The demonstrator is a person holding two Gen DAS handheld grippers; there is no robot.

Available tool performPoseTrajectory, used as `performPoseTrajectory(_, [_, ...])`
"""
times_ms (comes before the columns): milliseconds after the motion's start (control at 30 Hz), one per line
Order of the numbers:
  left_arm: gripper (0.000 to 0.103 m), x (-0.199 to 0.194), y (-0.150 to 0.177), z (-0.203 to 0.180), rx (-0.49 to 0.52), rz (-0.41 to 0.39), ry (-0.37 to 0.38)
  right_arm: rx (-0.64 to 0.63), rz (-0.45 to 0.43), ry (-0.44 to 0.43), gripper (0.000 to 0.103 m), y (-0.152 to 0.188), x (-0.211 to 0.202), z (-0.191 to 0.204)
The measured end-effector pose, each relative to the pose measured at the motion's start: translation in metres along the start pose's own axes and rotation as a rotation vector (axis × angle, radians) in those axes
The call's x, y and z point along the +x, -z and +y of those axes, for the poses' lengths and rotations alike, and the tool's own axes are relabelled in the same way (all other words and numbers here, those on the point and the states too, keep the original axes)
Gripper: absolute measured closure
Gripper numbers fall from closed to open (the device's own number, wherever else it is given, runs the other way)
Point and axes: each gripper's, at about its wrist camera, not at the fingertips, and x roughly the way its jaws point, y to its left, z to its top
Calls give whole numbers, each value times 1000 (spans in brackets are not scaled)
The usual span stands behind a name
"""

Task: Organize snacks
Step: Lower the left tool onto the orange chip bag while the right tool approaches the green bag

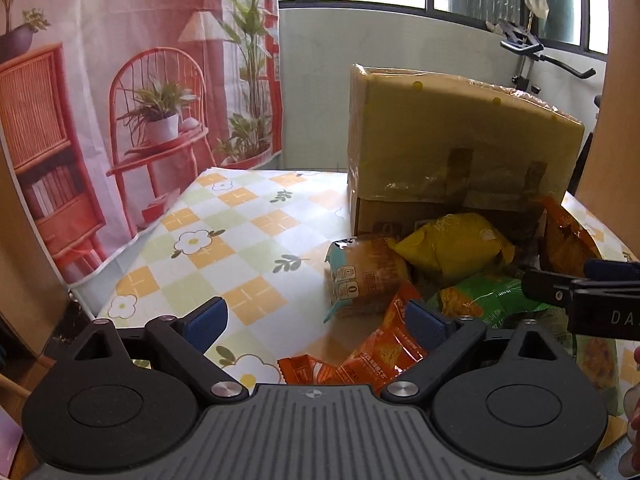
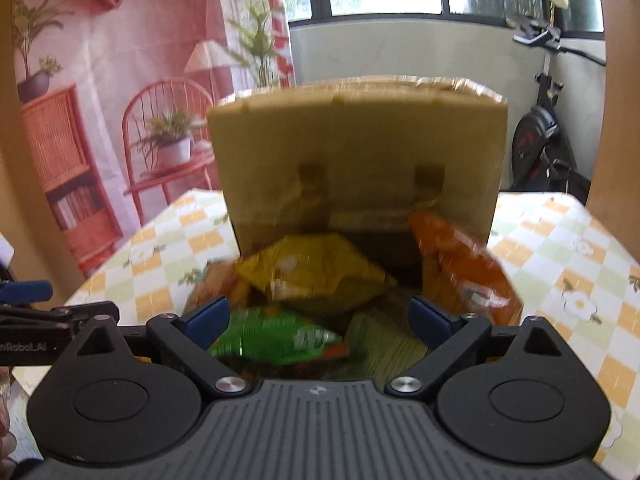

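Note:
A heap of snack packets lies in front of a taped cardboard box [image 1: 460, 148] on the checked tablecloth. The left wrist view shows a bread pack [image 1: 366, 276], a yellow bag [image 1: 452, 246], a green bag [image 1: 488, 298] and orange packets [image 1: 384, 352]. My left gripper [image 1: 316, 322] is open just left of the heap, an orange packet near its right finger. In the blurred right wrist view the box [image 2: 360, 152] stands behind the yellow bag [image 2: 316, 268], a green bag [image 2: 276, 338] and an orange bag [image 2: 464, 272]. My right gripper [image 2: 320, 318] is open over the green bag, not pressing it.
The tablecloth [image 1: 224, 240] stretches left of the heap. A printed backdrop [image 1: 120, 100] hangs beyond the table's left edge. An exercise bike [image 2: 536, 140] stands at the back right under the window. The other gripper's tip [image 1: 580, 288] enters from the right in the left wrist view.

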Motion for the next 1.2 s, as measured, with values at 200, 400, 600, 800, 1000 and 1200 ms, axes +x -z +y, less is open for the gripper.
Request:
performPoseTrajectory(200, [6,0,4,6,-32,-8,15,5,18,-32,9,0,9,3])
performPoseTrajectory(400, [6,1,12,8,-58,1,20,30,115,-74,13,-5,35,11])
performPoseTrajectory(600, [6,10,18,9,-78,28,76,73,152,-45,13,0,48,11])
performPoseTrajectory(800, [7,14,22,10,-105,40,92,109,169,-39,13,3,51,12])
performPoseTrajectory(1000, [7,17,25,8,-106,58,104,168,168,-48,13,8,44,7])
performPoseTrajectory(1200, [10,21,28,10,-119,75,112,179,128,-34,12,8,31,3])
